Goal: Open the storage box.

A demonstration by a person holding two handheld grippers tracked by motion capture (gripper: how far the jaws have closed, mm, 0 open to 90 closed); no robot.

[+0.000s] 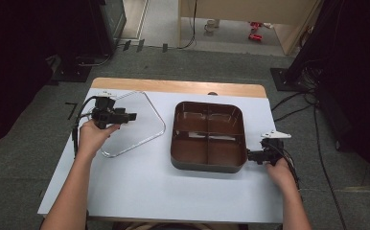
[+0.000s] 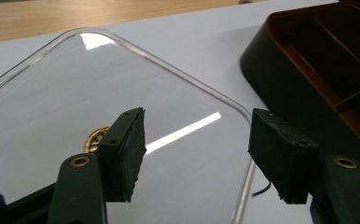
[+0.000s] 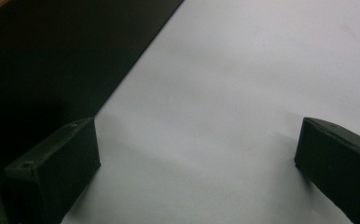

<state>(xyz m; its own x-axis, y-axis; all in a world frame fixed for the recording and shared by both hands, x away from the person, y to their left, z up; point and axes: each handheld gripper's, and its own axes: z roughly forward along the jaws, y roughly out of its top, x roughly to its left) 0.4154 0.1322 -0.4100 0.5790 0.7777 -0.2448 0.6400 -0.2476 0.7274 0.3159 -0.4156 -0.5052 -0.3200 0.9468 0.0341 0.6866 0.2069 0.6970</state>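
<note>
The right tongs (image 1: 248, 155) sit at the lower right corner of the brown tray (image 1: 208, 165); in the high view the jaw tips are small and dark against the tray wall, and contact with it cannot be determined. The right gripper view shows these jaws spread wide over bare table (image 3: 225, 93), nothing between them, with the tray wall (image 3: 52, 56) as a dark, featureless mass at upper left. The clear lid (image 1: 147, 120) is hard to trace in the high view: only its rim outline reads against the white table (image 1: 149, 191).

Count: one tray, four compartments; one clear lid; two tongs, one per hand.

The left gripper view shows the lid (image 2: 75, 84) lying flat on the table beneath the left tongs (image 2: 197, 140), with a bright reflection streak across it. These jaws stand apart and hold nothing. The tray (image 2: 308, 70) lies beyond the lid's edge, cut off at the frame's right side. The high view places the left tongs (image 1: 132, 116) above the lid's left part, the lid just left of the tray and apart from it.
</note>
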